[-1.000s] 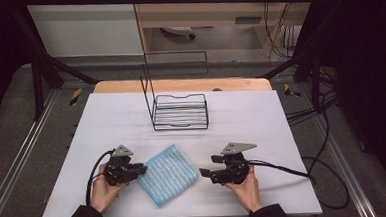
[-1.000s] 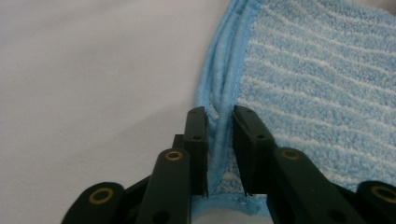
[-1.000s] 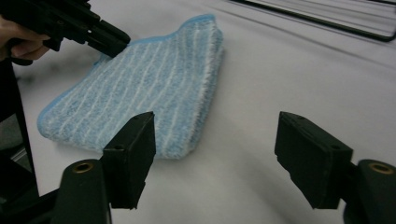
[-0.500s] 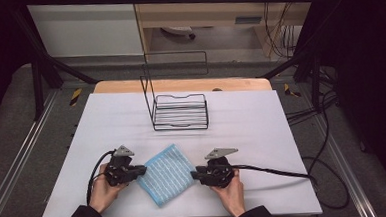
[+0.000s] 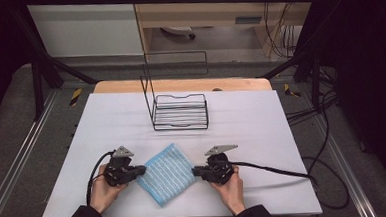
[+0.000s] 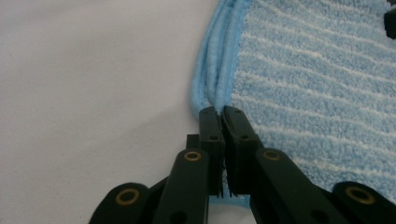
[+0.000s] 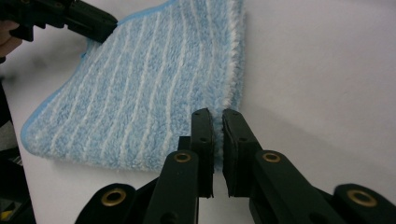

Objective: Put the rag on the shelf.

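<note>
Folded blue cloth gripped at 2 opposite corners, not yet lifted

The cloth (image 5: 165,173) lies folded on the white surface (image 5: 262,130), near its front edge. The left hand-held gripper (image 6: 221,112) is clenched on its hemmed corner; the right hand-held gripper (image 7: 217,114) pinches the fluffy edge. The wire rack (image 5: 180,111) stands apart. How many layers each grip catches is hidden.

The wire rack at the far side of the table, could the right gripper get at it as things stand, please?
Probably yes: the right gripper sits at the blue cloth's corner, and bare table lies between it and the wire rack.
</note>
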Demonstrator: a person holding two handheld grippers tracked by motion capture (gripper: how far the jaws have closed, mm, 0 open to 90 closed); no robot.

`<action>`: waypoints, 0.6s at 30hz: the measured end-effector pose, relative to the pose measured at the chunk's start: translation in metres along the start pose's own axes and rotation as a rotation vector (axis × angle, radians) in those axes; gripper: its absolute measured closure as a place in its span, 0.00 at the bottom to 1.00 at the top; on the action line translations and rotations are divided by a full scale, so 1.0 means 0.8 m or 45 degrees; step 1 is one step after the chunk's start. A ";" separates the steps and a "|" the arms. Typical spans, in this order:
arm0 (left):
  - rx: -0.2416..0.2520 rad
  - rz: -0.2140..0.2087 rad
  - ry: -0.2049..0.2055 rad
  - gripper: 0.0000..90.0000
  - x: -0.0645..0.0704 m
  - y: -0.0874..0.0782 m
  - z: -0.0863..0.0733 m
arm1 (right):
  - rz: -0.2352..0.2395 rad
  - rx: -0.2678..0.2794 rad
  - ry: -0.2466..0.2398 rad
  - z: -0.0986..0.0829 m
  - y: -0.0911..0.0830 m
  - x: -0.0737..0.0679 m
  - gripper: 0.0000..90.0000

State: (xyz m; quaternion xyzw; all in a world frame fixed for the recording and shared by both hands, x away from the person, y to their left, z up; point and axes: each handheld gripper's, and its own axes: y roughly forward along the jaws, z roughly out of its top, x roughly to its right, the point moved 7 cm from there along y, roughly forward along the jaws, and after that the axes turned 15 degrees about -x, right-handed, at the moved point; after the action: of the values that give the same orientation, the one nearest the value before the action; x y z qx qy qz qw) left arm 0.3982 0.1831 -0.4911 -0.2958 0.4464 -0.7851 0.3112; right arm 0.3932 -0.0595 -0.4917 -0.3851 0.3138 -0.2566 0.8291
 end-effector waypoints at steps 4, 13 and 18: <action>0.005 -0.027 0.006 0.96 0.009 0.000 -0.001 | -0.042 -0.009 -0.030 0.011 -0.009 0.012 0.94; 0.007 -0.028 -0.004 0.96 0.029 0.001 -0.006 | -0.114 -0.048 -0.106 0.033 -0.006 0.034 0.94; 0.031 -0.027 0.003 0.95 0.036 -0.001 -0.006 | -0.140 -0.047 -0.131 0.050 0.001 0.045 0.93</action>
State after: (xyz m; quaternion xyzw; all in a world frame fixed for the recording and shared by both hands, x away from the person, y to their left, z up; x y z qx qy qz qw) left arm 0.3760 0.1641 -0.4868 -0.2957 0.4340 -0.7941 0.3058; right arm 0.4465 -0.0643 -0.4837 -0.4297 0.2538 -0.2758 0.8215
